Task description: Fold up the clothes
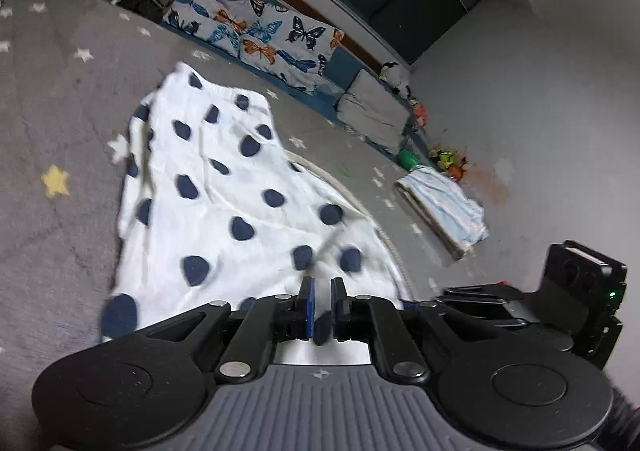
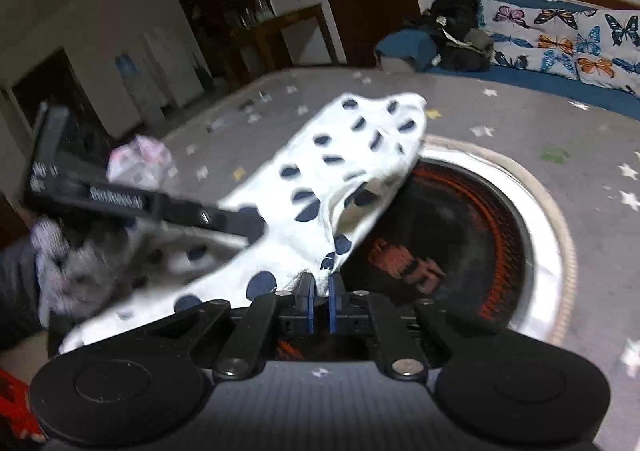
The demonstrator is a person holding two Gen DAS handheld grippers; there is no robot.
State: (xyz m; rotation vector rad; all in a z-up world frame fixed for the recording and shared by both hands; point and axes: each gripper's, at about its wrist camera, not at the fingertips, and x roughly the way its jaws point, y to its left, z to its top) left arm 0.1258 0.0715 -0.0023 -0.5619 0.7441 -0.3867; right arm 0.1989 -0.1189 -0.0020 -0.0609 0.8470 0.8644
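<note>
Grey star rug: polka-dot garment lay spread on it, near edge lifted. Left tongs and right tongs both nearly closed, pinching hem. Good fold needed level hands, taut cloth, edges matched before release.

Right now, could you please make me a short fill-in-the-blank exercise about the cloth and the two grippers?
1. The white cloth has dark blue ____ on it.
2. The right gripper is shut on the ____.
3. The grey carpet is printed with small ____.
4. The folded pale blue cloth lies on the ____.

Missing words: spots; cloth; stars; carpet
</note>
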